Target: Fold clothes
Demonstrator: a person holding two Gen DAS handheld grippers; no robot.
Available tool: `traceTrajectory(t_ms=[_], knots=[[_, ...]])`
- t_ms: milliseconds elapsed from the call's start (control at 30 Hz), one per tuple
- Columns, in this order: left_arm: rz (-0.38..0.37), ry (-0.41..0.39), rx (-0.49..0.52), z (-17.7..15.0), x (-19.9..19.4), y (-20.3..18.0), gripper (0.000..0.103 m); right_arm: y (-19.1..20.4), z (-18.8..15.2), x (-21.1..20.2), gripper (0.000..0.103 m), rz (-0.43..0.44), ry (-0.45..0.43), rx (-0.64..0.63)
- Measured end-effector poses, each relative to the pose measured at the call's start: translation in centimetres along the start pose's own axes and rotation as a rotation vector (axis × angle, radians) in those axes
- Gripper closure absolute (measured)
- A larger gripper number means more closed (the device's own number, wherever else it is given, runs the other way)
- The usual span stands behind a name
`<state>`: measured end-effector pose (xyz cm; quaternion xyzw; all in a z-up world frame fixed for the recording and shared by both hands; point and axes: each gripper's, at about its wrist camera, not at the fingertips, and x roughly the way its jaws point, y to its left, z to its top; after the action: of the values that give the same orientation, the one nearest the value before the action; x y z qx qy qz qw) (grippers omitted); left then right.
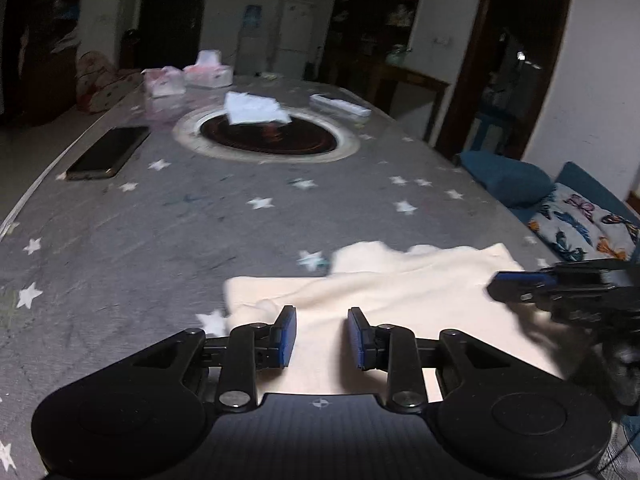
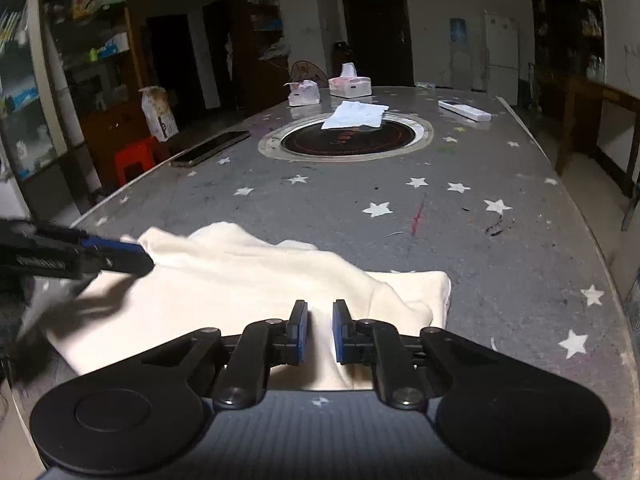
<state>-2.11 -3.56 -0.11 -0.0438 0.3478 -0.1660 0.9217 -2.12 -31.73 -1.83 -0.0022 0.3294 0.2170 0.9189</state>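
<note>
The left gripper [image 1: 321, 338] hangs with its jaws moderately apart over the near edge of the cream garment [image 1: 384, 300], nothing pinched between them; whether the pads brush the cloth cannot be told. The right gripper [image 2: 320, 332] has its jaws set narrower, also empty, over the garment's near right portion. The cloth lies partly bunched on the near end of the star-patterned table [image 2: 480, 240], well short of the round inset hotplate [image 2: 348, 138]. It looks soft, light and limp, so it will likely sag and drag; the hem corners seem the best hold.
</note>
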Motion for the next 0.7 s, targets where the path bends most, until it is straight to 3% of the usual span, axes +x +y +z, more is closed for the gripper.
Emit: traceTrajectory(t_ms=[133, 367, 433, 500, 600, 700], knots=[[-0.018, -0.023, 0.013, 0.9, -0.1, -0.5, 0.071, 0.6, 1.1, -0.1, 0.092, -0.015, -0.026, -0.025], [0.006, 0.019, 0.056, 1.3, 1.9, -1.3, 0.063, 1.1, 1.7, 2.9, 0.091, -0.025, 0.015, -0.029], [0.011, 0.008, 0.051, 1.2, 1.2, -1.2, 0.055, 1.5, 1.7, 1.9, 0.079, -0.023, 0.003, -0.054], [0.018, -0.009, 0.045, 1.0, 0.2, -1.1, 0.045, 2.2, 1.4, 0.5, 0.079, -0.003, -0.004, -0.087], [0.027, -0.035, 0.037, 0.8, -1.2, -1.0, 0.042, 3.4, 0.8, -1.3, 0.078, 0.027, -0.009, -0.138], [0.040, -0.044, 0.009, 0.1, -2.5, -0.8, 0.039, 5.7, -0.2, -3.2, 0.069, 0.079, -0.003, -0.231]])
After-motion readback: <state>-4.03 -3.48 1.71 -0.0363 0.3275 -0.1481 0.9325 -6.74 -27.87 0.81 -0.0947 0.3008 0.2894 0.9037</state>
